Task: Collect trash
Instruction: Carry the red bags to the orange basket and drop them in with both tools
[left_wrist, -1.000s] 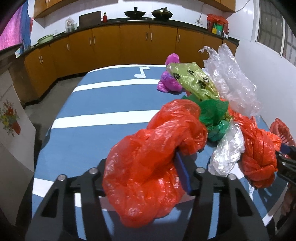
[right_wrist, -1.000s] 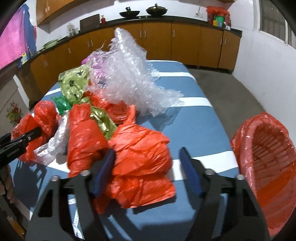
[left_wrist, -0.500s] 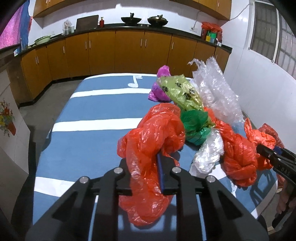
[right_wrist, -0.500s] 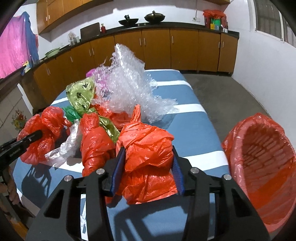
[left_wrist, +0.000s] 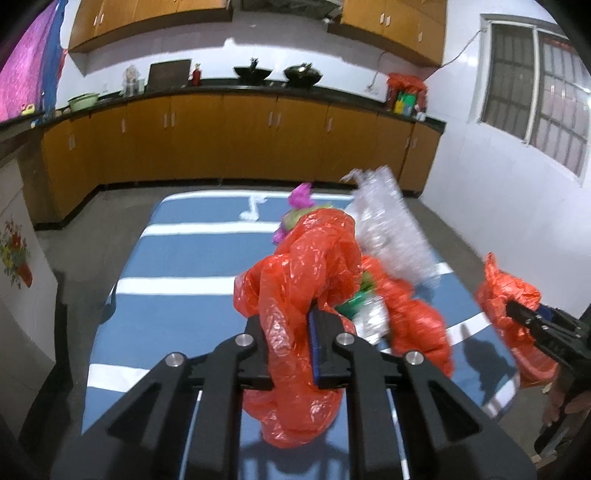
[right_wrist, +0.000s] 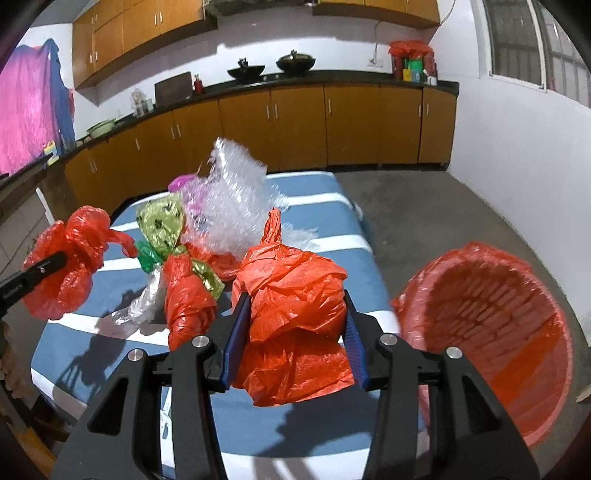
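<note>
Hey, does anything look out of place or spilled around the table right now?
Nothing spilled. The red basket beside the table appears tilted, mouth toward the right gripper, though the fisheye may exaggerate that.

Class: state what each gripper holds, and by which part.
Left gripper: red bag, pinched mid-bunch. Right gripper: crumpled red bag, squeezed across its middle.

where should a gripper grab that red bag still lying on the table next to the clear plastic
Grip the red bag across its narrow twisted middle, coming down from above with the fingers either side of the roll. It lies long and rope-like on the table, so that waist is thin enough to close on, and the clear plastic sits just beside it.
</note>
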